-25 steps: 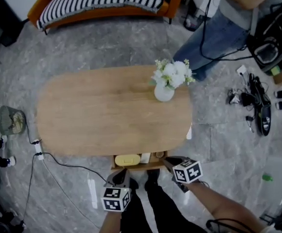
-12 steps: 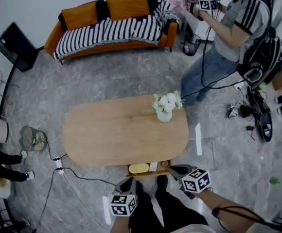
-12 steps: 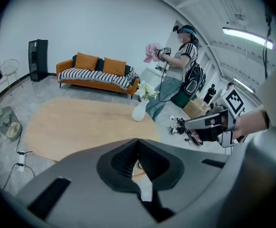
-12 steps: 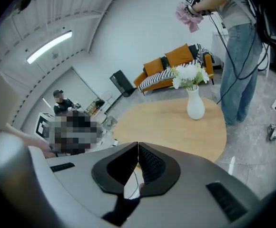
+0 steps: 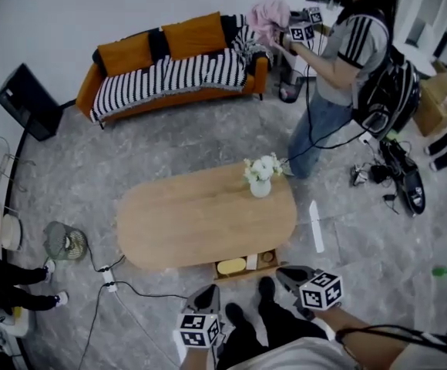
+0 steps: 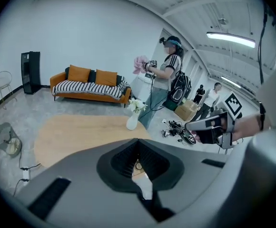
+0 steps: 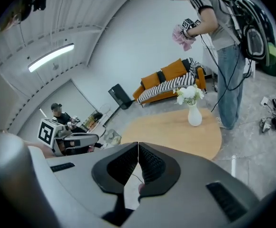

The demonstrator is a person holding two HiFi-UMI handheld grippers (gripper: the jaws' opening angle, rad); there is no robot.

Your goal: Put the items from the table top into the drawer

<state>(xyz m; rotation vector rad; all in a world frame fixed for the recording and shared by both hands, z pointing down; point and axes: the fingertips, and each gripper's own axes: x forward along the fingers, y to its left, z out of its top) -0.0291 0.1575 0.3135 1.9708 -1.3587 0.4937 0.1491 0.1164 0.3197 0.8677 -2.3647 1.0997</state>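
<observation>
The oval wooden table (image 5: 200,218) carries only a white vase of flowers (image 5: 260,177). Below its near edge the drawer (image 5: 217,271) stands pulled out. Inside lie a yellow item (image 5: 231,266), a white item (image 5: 252,261) and a small round one (image 5: 267,257). My left gripper (image 5: 206,293) hovers well above the floor, near my feet and short of the drawer, jaws shut and empty (image 6: 138,141). My right gripper (image 5: 283,272) hangs to the right of the drawer, also shut on nothing (image 7: 138,146). Each gripper shows in the other's view: the right gripper (image 6: 209,127), the left gripper (image 7: 76,141).
A power strip with its cable (image 5: 108,276) and a fan (image 5: 63,243) lie left of the table. An orange sofa (image 5: 169,60) stands behind. A person (image 5: 339,75) with a pink cloth stands at the back right. Cables and shoes (image 5: 397,179) litter the floor to the right.
The view has risen, so the table looks smaller and further away. Both grippers have lifted up and back from the drawer. The standing person and the sofa have come fully into view.
</observation>
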